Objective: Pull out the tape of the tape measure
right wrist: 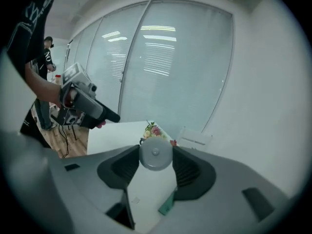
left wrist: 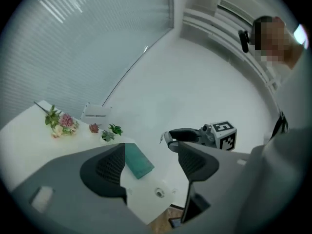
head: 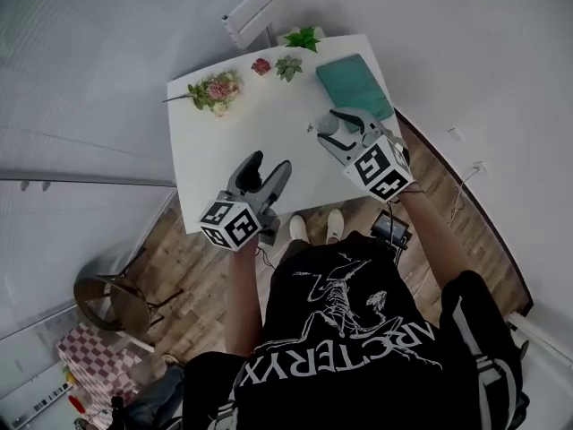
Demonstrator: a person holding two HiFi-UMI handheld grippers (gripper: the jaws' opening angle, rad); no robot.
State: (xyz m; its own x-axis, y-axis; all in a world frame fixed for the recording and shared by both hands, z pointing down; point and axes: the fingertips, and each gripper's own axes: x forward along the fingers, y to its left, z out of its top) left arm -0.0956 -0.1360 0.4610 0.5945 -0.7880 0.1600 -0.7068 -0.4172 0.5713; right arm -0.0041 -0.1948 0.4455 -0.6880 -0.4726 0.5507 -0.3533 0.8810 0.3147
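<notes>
Right gripper (head: 327, 122) grips the one round grey tape measure (right wrist: 155, 154) above the tabletop (head: 224, 141); left gripper (head: 269, 162) stands wide, empty. One teal pad (head: 354, 83) lies by the right edge, and one bouquet (head: 215, 90) and three small plants (head: 288, 67) lie along the far edge. Both grippers point away from the person, well apart.

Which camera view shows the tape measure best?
The right gripper view: the tape measure sits close up, its round grey case clamped between the jaws. In the head view the right gripper hides most of it; in the left gripper view it is a sliver at the right gripper's tip.
</notes>
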